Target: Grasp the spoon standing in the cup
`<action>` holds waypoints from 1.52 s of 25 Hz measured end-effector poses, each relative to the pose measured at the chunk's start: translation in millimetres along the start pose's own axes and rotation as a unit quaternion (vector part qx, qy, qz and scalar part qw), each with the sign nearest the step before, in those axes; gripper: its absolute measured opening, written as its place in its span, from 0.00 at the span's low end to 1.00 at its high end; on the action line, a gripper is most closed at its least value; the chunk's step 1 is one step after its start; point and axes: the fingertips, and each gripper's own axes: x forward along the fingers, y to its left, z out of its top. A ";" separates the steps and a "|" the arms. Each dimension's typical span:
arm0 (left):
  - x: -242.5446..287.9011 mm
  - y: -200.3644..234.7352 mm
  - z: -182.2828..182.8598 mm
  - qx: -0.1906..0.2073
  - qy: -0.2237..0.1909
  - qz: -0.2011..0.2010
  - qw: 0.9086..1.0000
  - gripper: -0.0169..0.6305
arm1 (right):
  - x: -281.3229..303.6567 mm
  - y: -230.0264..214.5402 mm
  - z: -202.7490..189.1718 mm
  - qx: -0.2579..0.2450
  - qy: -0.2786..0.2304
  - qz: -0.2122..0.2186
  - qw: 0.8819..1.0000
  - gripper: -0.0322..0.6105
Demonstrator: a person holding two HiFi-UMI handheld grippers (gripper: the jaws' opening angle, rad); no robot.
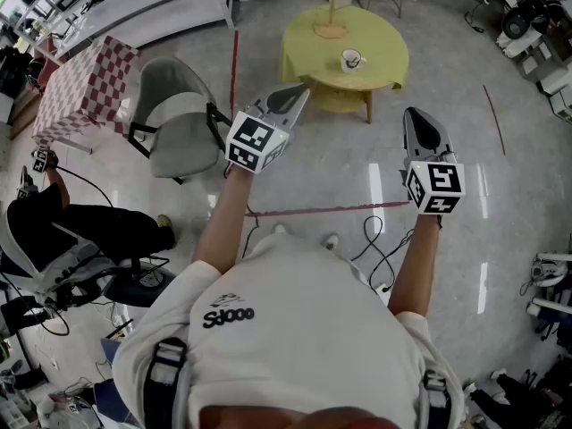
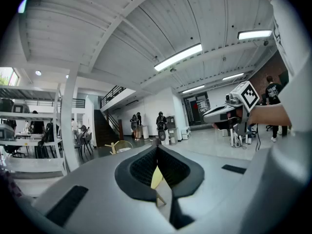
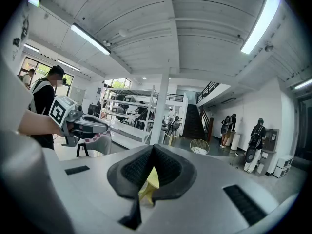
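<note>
A white cup (image 1: 350, 60) stands on the round yellow-green table (image 1: 304, 43) at the far side of the floor; the spoon in it is too small to make out. I hold both grippers in the air, well short of the table and pointing toward it. My left gripper (image 1: 299, 90) is shut, its dark pads (image 2: 146, 165) meeting at the tip with nothing between them. My right gripper (image 1: 418, 114) is shut and empty too, pads (image 3: 168, 167) together. A sliver of the yellow table (image 2: 156, 178) shows below the left gripper's jaws.
A grey armchair (image 1: 179, 119) stands left of the left gripper, and beyond it a red-checked table (image 1: 85, 88). A wooden stand (image 1: 330, 27) sits on the yellow table. Red tape (image 1: 313, 210) and cables (image 1: 380, 248) lie on the floor. A seated person (image 1: 80, 231) is at the left.
</note>
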 end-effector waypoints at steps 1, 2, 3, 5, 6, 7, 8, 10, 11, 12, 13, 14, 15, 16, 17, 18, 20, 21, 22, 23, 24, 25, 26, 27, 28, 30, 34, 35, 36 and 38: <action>1.0 -0.6 0.4 0.000 -0.001 -0.001 1.000 0.07 | 0.2 -0.1 -0.8 0.000 0.000 0.001 1.000 0.08; 2.1 -1.2 0.9 -0.001 -0.002 -0.002 1.000 0.07 | 0.3 -0.4 -1.3 0.000 -0.001 0.001 1.000 0.08; 3.5 -1.8 1.5 -0.001 -0.003 -0.003 1.000 0.07 | 0.2 -1.0 -1.6 0.002 -0.003 0.002 1.000 0.08; 7.0 -3.5 2.7 0.000 -0.002 -0.004 1.000 0.07 | -1.2 -3.5 -1.2 0.008 -0.011 0.004 1.000 0.08; 8.9 -4.7 3.5 0.001 -0.002 -0.005 1.000 0.07 | -2.5 -5.7 -1.3 0.011 -0.015 0.003 1.000 0.08; 11.1 -6.1 4.3 0.001 -0.002 -0.006 1.000 0.07 | -3.8 -9.0 -2.1 0.013 -0.017 -0.001 1.000 0.08; 13.6 -7.6 5.2 0.001 -0.002 -0.006 1.000 0.07 | -4.8 -13.1 -3.7 0.010 -0.016 -0.008 1.000 0.08; 19.7 -11.1 6.3 0.000 -0.002 -0.004 1.000 0.07 | -5.9 -21.4 -8.9 0.002 -0.009 -0.016 1.000 0.08; 23.3 -13.3 6.1 0.000 -0.002 -0.003 1.000 0.07 | -6.0 -25.1 -12.0 0.000 -0.006 -0.016 1.000 0.08; 27.2 -15.8 5.4 0.000 -0.001 -0.001 1.000 0.07 | -6.0 -28.9 -15.1 0.001 -0.004 -0.013 1.000 0.08; 31.3 -18.8 4.1 0.000 0.001 0.000 1.000 0.07 | -6.1 -33.0 -18.1 0.002 -0.002 -0.009 1.000 0.08; 35.6 -22.2 2.5 0.000 0.003 0.001 1.000 0.07 | -6.2 -37.1 -20.8 0.002 -0.001 -0.003 1.000 0.08; 40.0 -25.8 0.7 0.001 0.006 0.001 1.000 0.07 | -6.3 -41.3 -22.9 0.001 -0.001 0.003 1.000 0.08; 44.5 -29.1 -1.0 0.003 0.010 0.001 1.000 0.07 | -6.4 -45.4 -24.2 -0.002 -0.003 0.011 1.000 0.08; 49.0 -31.5 -2.3 0.005 0.013 0.003 1.000 0.07 | -6.1 -49.6 -24.9 -0.005 -0.005 0.020 1.000 0.08; 53.7 -32.8 -3.1 0.006 0.016 0.007 1.000 0.07 | -5.2 -53.9 -25.4 -0.007 -0.008 0.028 1.000 0.08; 63.2 -34.3 -3.2 0.007 0.021 0.017 1.000 0.07 | -2.3 -62.2 -28.2 -0.009 -0.011 0.045 0.999 0.08; 67.9 -35.9 -3.1 0.008 0.024 0.022 0.999 0.07 | -1.1 -65.9 -31.0 -0.009 -0.011 0.053 0.998 0.08; 72.8 -38.2 -3.1 0.009 0.026 0.024 0.999 0.07 | -0.1 -69.7 -34.3 -0.009 -0.010 0.060 0.998 0.08; 78.3 -40.7 -3.3 0.010 0.029 0.025 0.999 0.07 | 1.0 -74.0 -37.5 -0.009 -0.010 0.065 0.998 0.08; 84.4 -43.1 -3.5 0.011 0.031 0.024 0.999 0.07 | 2.5 -78.7 -40.2 -0.008 -0.010 0.068 0.998 0.08; 90.6 -45.0 -3.8 0.012 0.033 0.022 0.999 0.07 | 4.3 -83.4 -42.3 -0.006 -0.011 0.070 0.997 0.08; 96.8 -45.8 -4.4 0.011 0.034 0.020 0.999 0.07 | 6.8 -87.7 -44.2 -0.004 -0.011 0.072 0.997 0.08; 102.9 -44.6 -5.1 0.010 0.034 0.019 0.999 0.07 | 10.9 -91.5 -45.6 -0.003 -0.011 0.073 0.997 0.08; 109.4 -40.9 -5.9 0.007 0.033 0.018 0.999 0.07 | 16.8 -94.9 -46.6 -0.003 -0.010 0.074 0.997 0.08; 123.2 -28.2 -9.0 0.002 0.032 0.018 0.999 0.07 | 33.5 -101.8 -47.9 -0.002 -0.010 0.071 0.997 0.08; 154.9 6.1 -20.9 0.008 0.038 0.014 0.999 0.07 | 79.5 -119.3 -50.0 0.004 -0.011 0.055 0.998 0.08; 164.0 18.0 -22.4 0.010 0.037 0.014 0.999 0.07 | 93.8 -124.1 -48.9 -0.001 -0.009 0.052 0.999 0.08; 173.6 31.2 -22.9 0.011 0.035 0.013 0.999 0.07 | 108.4 -129.2 -47.1 -0.004 -0.008 0.049 0.999 0.08; 193.5 59.6 -21.9 0.009 0.030 0.011 0.999 0.07 | 137.3 -139.2 -42.4 0.001 -0.007 0.048 0.999 0.08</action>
